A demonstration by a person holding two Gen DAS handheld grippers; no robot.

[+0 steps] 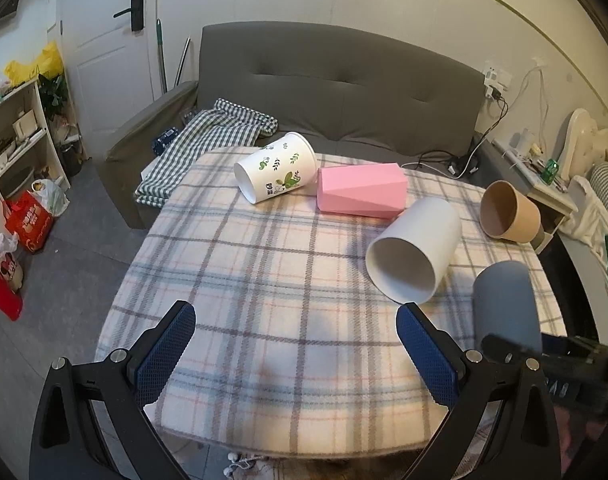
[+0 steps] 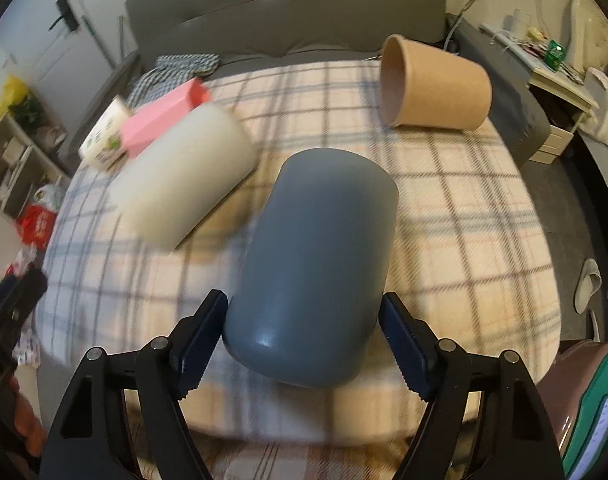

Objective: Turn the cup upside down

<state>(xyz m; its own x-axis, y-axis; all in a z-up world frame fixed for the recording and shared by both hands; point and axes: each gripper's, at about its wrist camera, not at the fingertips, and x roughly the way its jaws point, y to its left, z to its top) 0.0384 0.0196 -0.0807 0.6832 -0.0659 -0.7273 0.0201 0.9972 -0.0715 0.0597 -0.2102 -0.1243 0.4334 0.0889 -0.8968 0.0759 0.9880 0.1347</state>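
A grey-blue cup (image 2: 316, 268) is between the fingers of my right gripper (image 2: 304, 336), which is shut on it; it tilts away from the camera over the plaid cloth. It also shows at the right of the left wrist view (image 1: 506, 304). My left gripper (image 1: 295, 344) is open and empty above the near part of the table. Several other cups lie on their sides: a plain white one (image 1: 414, 250), a pink faceted one (image 1: 362, 196), a white leaf-print one (image 1: 277, 172) and a brown paper one (image 1: 510, 212).
The round table has a plaid cloth (image 1: 263, 280). A grey sofa (image 1: 336, 88) with a checked blanket (image 1: 207, 140) stands behind it. Shelves (image 1: 15, 136) and bags are at the left, a bedside table (image 1: 552, 188) at the right.
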